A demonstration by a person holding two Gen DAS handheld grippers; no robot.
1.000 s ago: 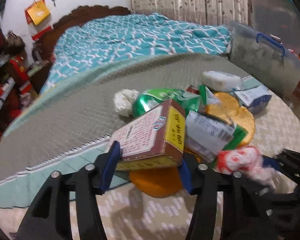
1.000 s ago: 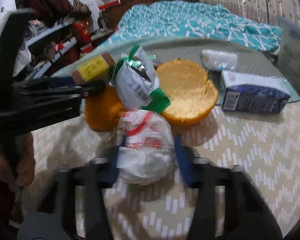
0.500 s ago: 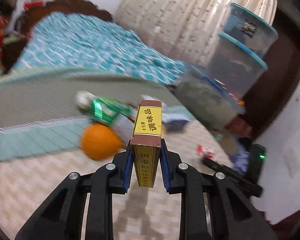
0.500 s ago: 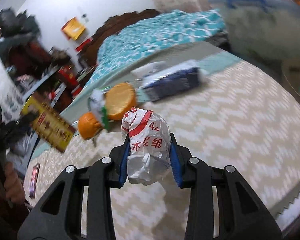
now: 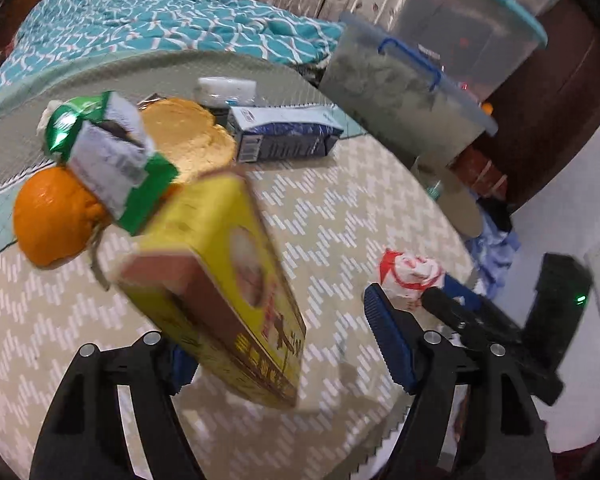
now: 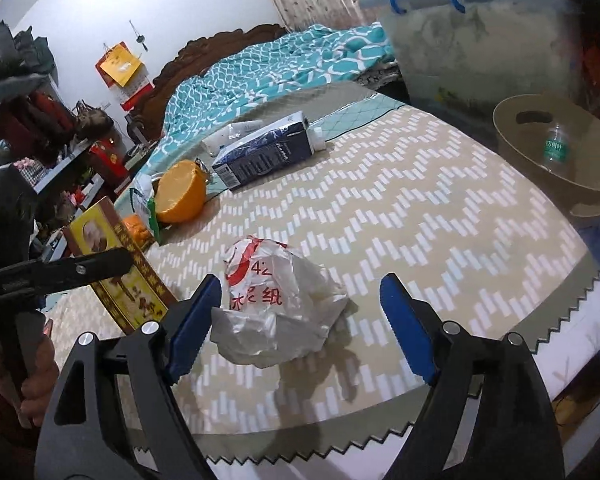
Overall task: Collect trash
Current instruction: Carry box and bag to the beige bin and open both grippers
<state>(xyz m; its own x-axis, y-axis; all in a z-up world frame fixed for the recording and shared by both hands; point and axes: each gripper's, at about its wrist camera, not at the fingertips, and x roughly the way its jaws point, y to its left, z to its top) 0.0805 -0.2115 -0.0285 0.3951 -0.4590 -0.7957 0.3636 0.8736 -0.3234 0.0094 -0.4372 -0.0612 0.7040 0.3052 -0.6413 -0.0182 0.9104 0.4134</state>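
My left gripper (image 5: 284, 348) is open; the yellow and brown box (image 5: 220, 280) tilts between its jaws, blurred, touching only near the left pad, its bottom corner close to the mat. The box also shows in the right wrist view (image 6: 112, 268). My right gripper (image 6: 300, 320) is open around the crumpled white and red wrapper (image 6: 276, 304), which rests on the zigzag mat (image 6: 400, 216) near the front edge. The wrapper also shows in the left wrist view (image 5: 412, 276).
Further back lie an orange (image 5: 56, 216), a half orange peel (image 6: 180, 192), a green and white packet (image 5: 108, 148), a blue carton (image 6: 264, 156) and a white bottle (image 5: 226, 90). A tan bin (image 6: 556, 156) holding a bottle stands right, beside clear storage tubs (image 6: 476, 40).
Both grippers have opened. The wrapper now rests on the mat. The box has tipped over and dropped between the left jaws. Both grippers moved down toward the mat's front edge.
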